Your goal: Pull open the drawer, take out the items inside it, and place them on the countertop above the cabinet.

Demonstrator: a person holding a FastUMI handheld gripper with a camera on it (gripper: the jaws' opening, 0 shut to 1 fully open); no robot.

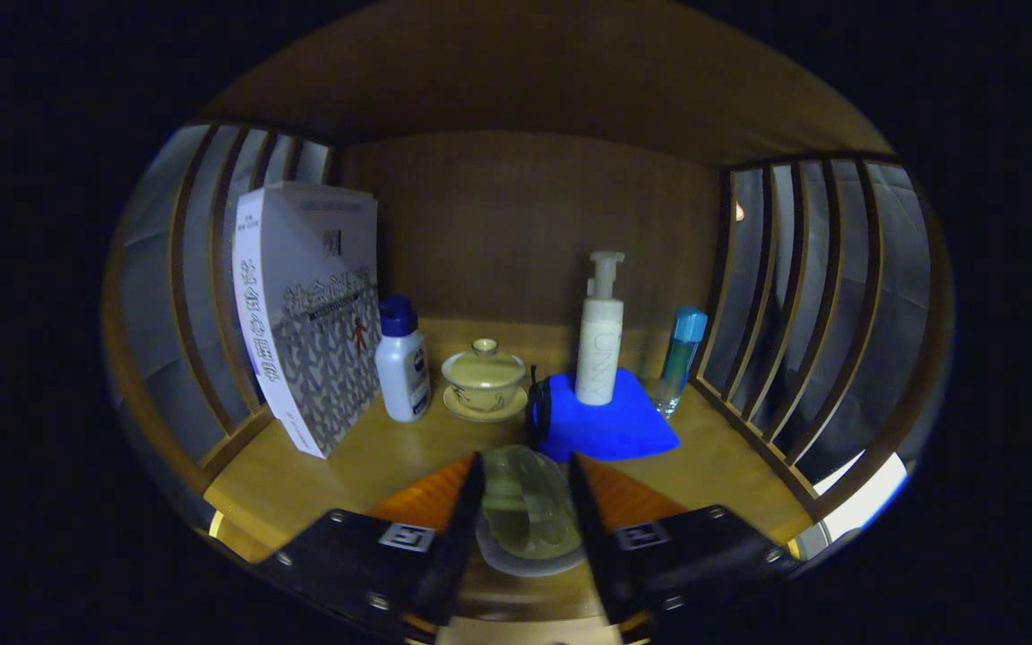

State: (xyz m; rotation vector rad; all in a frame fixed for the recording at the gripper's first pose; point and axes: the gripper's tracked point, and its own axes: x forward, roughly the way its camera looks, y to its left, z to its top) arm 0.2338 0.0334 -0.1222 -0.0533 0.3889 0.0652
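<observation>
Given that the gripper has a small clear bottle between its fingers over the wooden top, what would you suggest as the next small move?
Probably lower it a little and open the fingers: the gripper holds the clear bottle above bare countertop, short of the blue cloth and lidded cup.

Things that are hiding or hard to see

The gripper (527,502) is covering both sides of a see-through cup (529,511), so whether its fingers are pressing it is hard to tell. The blue cloth (610,421) is hiding part of a small dark thing (537,408) at its left edge. The book (310,313) is hiding the countertop's (373,457) back left corner.
</observation>
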